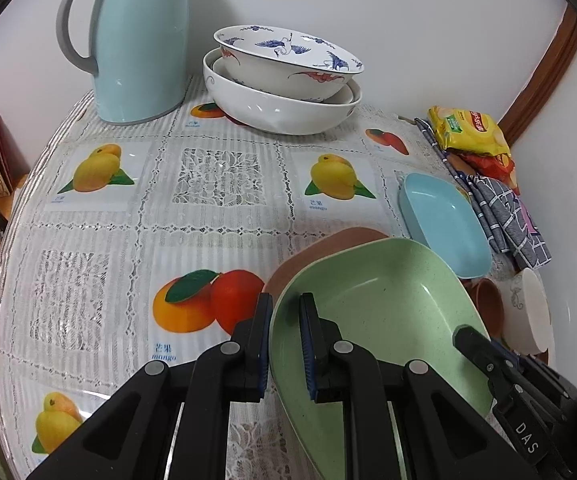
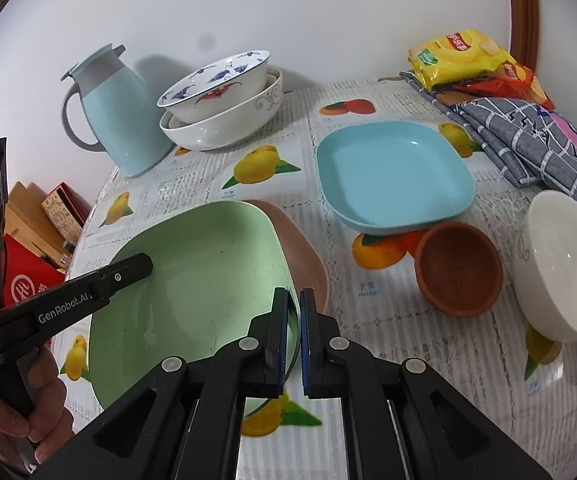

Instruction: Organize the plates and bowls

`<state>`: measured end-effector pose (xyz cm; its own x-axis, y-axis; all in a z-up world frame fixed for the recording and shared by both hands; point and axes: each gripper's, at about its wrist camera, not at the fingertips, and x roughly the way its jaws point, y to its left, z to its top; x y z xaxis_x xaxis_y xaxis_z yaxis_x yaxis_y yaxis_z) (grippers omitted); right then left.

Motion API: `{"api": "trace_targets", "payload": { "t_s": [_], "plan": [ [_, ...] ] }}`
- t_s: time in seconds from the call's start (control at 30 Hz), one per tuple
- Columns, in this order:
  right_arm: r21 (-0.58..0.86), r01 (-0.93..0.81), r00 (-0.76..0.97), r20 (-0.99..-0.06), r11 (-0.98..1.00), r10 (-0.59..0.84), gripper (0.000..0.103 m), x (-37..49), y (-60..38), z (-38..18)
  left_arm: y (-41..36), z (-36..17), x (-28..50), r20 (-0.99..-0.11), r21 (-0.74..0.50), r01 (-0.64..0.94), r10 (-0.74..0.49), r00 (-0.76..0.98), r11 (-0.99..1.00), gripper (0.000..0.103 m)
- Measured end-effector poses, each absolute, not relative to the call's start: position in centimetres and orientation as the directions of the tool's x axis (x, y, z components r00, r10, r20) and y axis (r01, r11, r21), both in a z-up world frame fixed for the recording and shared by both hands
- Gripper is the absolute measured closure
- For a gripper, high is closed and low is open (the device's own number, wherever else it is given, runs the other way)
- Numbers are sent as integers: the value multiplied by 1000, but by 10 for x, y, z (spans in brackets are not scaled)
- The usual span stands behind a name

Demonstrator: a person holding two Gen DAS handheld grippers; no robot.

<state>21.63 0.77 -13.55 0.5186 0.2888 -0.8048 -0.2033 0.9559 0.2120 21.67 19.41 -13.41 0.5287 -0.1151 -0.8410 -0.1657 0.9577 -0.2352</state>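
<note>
Both tongs pinch the green plate: the left tongs [image 1: 285,344] straddle its rim at lower centre of the left wrist view, and the right tongs [image 2: 293,342] clamp its opposite edge. The green plate [image 2: 200,280] sits tilted over a brown plate [image 2: 300,248] on the desk [image 1: 216,208], with the blue plate [image 2: 392,172] at upper right.

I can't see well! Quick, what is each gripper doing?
Left gripper: shut on the green plate, pinching its left rim.
Right gripper: shut on the same plate's right rim.
</note>
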Motion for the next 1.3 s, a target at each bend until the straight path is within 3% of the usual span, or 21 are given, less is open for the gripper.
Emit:
{"api": "trace_targets", "payload": {
  "t_s": [0.93, 1.0, 1.03, 1.07, 1.23, 1.3],
  "plan": [
    [41, -295, 557, -804, 954, 207, 91, 246, 30, -155, 189, -150, 228, -859, -144, -175, -35, 511, 974, 89],
    [5, -297, 570, -801, 955, 182, 86, 246, 33, -155, 188, -148, 226, -859, -143, -166, -39, 511, 976, 73],
    [-19, -299, 578, -799, 954, 166, 80, 245, 35, -155, 186, -146, 225, -857, -137, -161, -35, 515, 977, 55],
    [-29, -300, 582, -797, 953, 159, 77, 244, 36, -155, 185, -143, 223, -850, -126, -160, -23, 527, 979, 50],
    [-27, -308, 614, -769, 951, 177, 55, 235, 32, -145, 185, -132, 215, -840, -121, -155, -18, 543, 980, 49],
    [-45, -305, 631, -758, 951, 167, 55, 229, 31, -140, 185, -128, 212, -837, -115, -158, -10, 547, 981, 49]
  ]
}}
